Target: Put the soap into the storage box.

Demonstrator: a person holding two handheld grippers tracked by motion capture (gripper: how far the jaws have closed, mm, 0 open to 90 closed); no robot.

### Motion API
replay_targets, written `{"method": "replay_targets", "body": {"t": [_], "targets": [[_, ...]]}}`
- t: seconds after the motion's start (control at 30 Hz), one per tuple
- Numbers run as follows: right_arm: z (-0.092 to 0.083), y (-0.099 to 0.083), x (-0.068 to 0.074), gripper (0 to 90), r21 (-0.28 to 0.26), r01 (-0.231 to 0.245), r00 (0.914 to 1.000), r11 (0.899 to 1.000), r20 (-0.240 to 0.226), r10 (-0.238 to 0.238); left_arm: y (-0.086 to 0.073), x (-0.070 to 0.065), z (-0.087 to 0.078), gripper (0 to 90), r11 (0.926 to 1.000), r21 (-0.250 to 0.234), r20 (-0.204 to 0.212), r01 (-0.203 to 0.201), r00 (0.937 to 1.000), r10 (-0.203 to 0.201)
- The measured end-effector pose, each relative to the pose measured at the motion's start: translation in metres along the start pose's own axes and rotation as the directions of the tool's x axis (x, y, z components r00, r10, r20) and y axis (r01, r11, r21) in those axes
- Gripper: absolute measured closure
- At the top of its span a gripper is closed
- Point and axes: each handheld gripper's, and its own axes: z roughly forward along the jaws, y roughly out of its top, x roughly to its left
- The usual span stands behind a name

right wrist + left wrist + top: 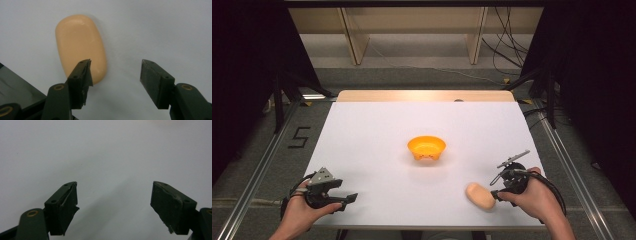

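The only writing we can read is a dark figure "5" [298, 137] marked on the grey floor to the left of the table [362, 150]. We see no brand or label on any of the things on the table.

On the white tabletop an orange bowl [426, 148] stands near the middle, well apart from both of our hands. A peach-coloured oval bar of soap [480, 196] lies flat near the front edge on the right side. Beyond the table we see pale wooden shelving [412, 30] and loose black cables [507, 50] on the floor, with metal rails [257, 175] running along both sides. Nothing lies between the soap and the bowl.

Our right gripper [115, 72] sits just beside the soap, at its right in the high view. In the right gripper view its jaws stand apart with bare table between them; the soap lies at the left jaw, which overlaps the soap's lower edge, and we cannot tell whether it touches. Nothing is clamped.

Our left gripper [343, 199] rests at the front left of the table, far from the soap. In the left gripper view its jaws are spread wide over plain white surface, holding nothing.
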Motion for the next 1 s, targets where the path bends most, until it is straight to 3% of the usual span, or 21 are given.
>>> {"method": "replay_targets", "body": {"t": [0.07, 0.1, 0.17, 0.2, 0.27, 0.3, 0.33, 0.4, 0.43, 0.47, 0.5, 0.53, 0.7, 0.73, 0.77, 0.87, 0.9, 1.0], "targets": [[-0.001, 0.001, 0.005, 41.4, 0.011, -0.013, 0.9999, 1.0, -0.002, 0.013, 0.0, 0.0, 0.0, 21.0, 1.0, 0.0, 0.001, 0.005, 1.0, -0.005], [-0.002, 0.001, 0.003, 41.3, 0.007, 0.012, 0.9999, 1.0, 0.012, -0.012, 0.0, -0.001, 0.0, 21.0, 0.9998, 0.0, 0.004, 0.019, 0.9998, -0.019], [-0.004, 0.001, 0.008, 40.6, 0.018, -0.005, 0.9999, 1.0, -0.013, 0.006, 0.0, -0.003, 0.002, 20.0, 0.9998, -0.016, -0.008, 0.015, 0.9999, -0.015], [-0.003, 0.001, 0.007, 40.1, 0.013, 0.018, 0.9998, 1.0, -0.013, -0.018, 0.0, -0.001, 0.001, 18.9, 0.9999, -0.013, -0.023, -0.009, 0.9997, 0.008], [-0.005, 0.002, 0.011, 39.1, 0.048, 0.008, 0.9997, 0.999, -0.023, -0.007, 0.0, -0.002, 0.001, 18.7, 1.0, -0.002, -0.011, -0.006, 0.9999, 0.006], [-0.005, 0.002, 0.009, 38.8, 0.028, 0.047, 0.9987, 0.999, -0.019, -0.046, -0.001, -0.002, 0.001, 18.7, 1.0, 0.004, -0.01, -0.005, 0.9999, 0.005], [-0.006, 0.002, 0.011, 38.4, 0.028, 0.046, 0.9985, 0.999, -0.032, -0.045, -0.001, -0.002, 0.001, 18.6, 1.0, -0.003, -0.011, -0.004, 0.9999, 0.004], [-0.005, 0.002, 0.01, 37.3, 0.034, 0.092, 0.9952, 0.995, -0.038, -0.091, -0.001, -0.002, 0.001, 18.7, 1.0, 0.004, -0.005, -0.006, 1.0, 0.006], [-0.005, 0.002, 0.012, 36.8, 0.047, 0.089, 0.9948, 0.995, -0.053, -0.086, 0.0, -0.002, 0.001, 18.7, 1.0, 0.005, -0.006, -0.007, 1.0, 0.007], [-0.005, 0.002, 0.012, 36.5, 0.052, 0.093, 0.9944, 0.994, -0.055, -0.09, 0.0, -0.004, 0.002, 18.7, 0.9996, -0.011, -0.01, 0.025, 0.9996, -0.025], [-0.004, 0.002, 0.014, 36.4, 0.067, 0.082, 0.9956, 0.994, -0.049, -0.079, 0.0, -0.003, 0.001, 18.7, 0.9999, -0.006, -0.007, -0.01, 0.9999, 0.01], [-0.005, 0.002, 0.015, 36.2, 0.08, 0.092, 0.994, 0.992, -0.065, -0.087, 0.001, -0.003, 0.0, 18.6, 0.9998, 0.004, -0.008, -0.017, 0.9998, 0.017], [-0.003, 0.005, 0.018, 34.3, 0.103, 0.143, 0.988, 0.984, -0.075, -0.135, 0.001, -0.003, 0.0, 18.7, 0.9999, 0.0, -0.01, -0.012, 0.9999, 0.012], [-0.003, 0.006, 0.02, 33.5, 0.113, 0.132, 0.989, 0.985, -0.081, -0.124, 0.001, -0.003, 0.0, 18.7, 0.9999, -0.002, -0.009, -0.012, 0.9999, 0.012], [-0.002, 0.008, 0.019, 33.1, 0.101, 0.167, 0.9842, 0.981, -0.076, -0.16, 0.001, -0.005, 0.002, 18.8, 0.9996, -0.025, -0.009, 0.01, 0.9999, -0.01], [0.001, 0.012, 0.02, 32.5, 0.113, 0.199, 0.9783, 0.974, -0.083, -0.19, 0.001, -0.003, -0.001, 19.4, 0.9997, -0.015, -0.009, -0.017, 0.9998, 0.017], [0.002, 0.012, 0.022, 32.4, 0.122, 0.178, 0.9823, 0.976, -0.082, -0.168, 0.001, -0.004, -0.001, 19.5, 0.9996, -0.024, -0.011, -0.014, 0.9998, 0.014], [0.008, 0.016, 0.023, 32.4, 0.135, 0.181, 0.981, 0.974, -0.095, -0.169, 0.002, -0.005, 0.0, 19.6, 0.9984, -0.056, -0.013, 0.002, 0.9999, -0.003]]}}
